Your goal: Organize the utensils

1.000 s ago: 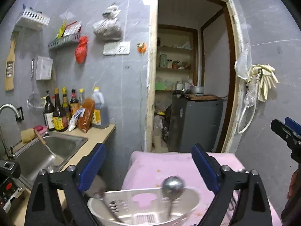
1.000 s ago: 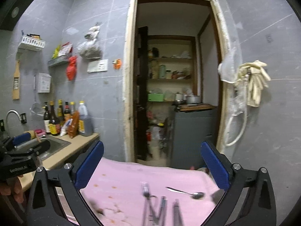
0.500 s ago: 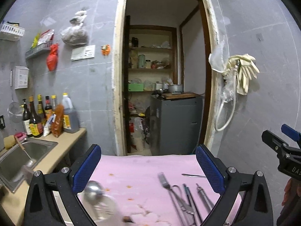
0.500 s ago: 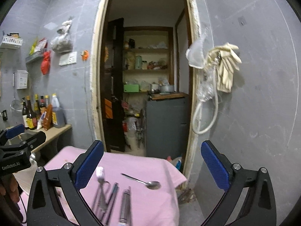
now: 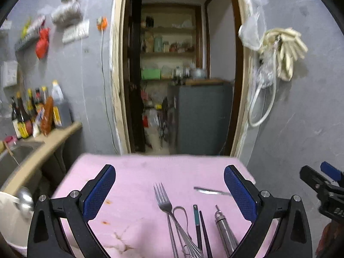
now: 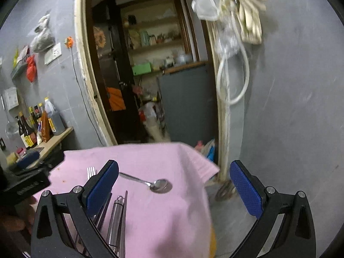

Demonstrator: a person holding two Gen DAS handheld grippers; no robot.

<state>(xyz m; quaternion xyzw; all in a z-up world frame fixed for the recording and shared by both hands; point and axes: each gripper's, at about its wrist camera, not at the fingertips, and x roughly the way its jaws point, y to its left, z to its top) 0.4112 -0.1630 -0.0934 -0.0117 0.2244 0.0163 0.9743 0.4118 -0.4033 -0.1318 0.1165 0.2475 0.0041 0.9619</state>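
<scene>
Hovering over pink table (image 5: 137, 172), left gripper (image 5: 169, 191) fingers apart, empty; fork (image 5: 164, 202), whisk (image 5: 182, 225), chopsticks (image 5: 202, 225) side by side between them; spoon (image 6: 159, 185) apart between right gripper (image 6: 174, 188) fingers, also apart, empty

Left claw (image 5: 169, 193) and right claw (image 6: 174, 190) both spread wide, apparently empty, angled slightly downward

bottles (image 5: 32, 111) on counter | gloves (image 5: 283, 49) (hung) | grey cabinet (image 5: 200, 116)
</scene>
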